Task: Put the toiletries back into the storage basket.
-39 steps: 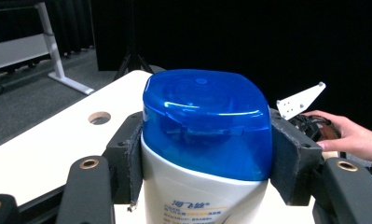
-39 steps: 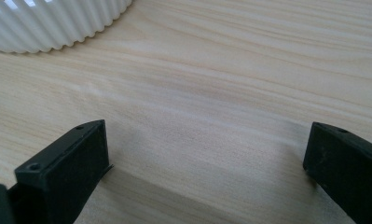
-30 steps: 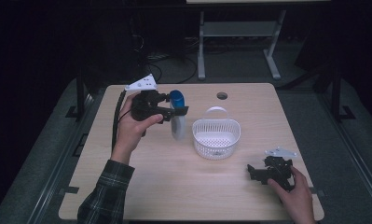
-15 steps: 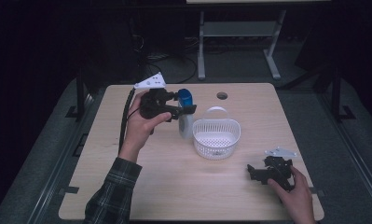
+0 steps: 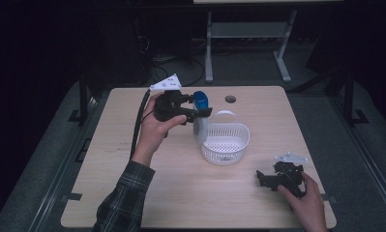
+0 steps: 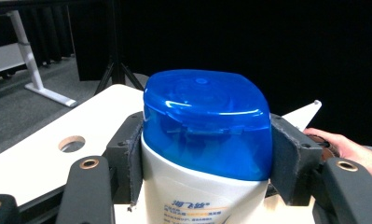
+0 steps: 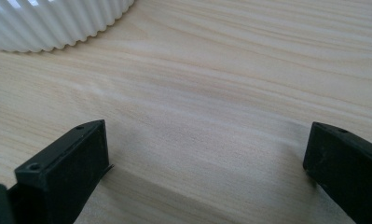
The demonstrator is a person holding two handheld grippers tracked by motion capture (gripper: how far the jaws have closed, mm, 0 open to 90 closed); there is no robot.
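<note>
My left tongs grip the white bottle just under its blue cap, long axis upright, hanging at the left rim of the white basket. The basket lies to the right of the bottle. My right tongs rest open on the counter, well apart.

Wooden table — white basket
</note>
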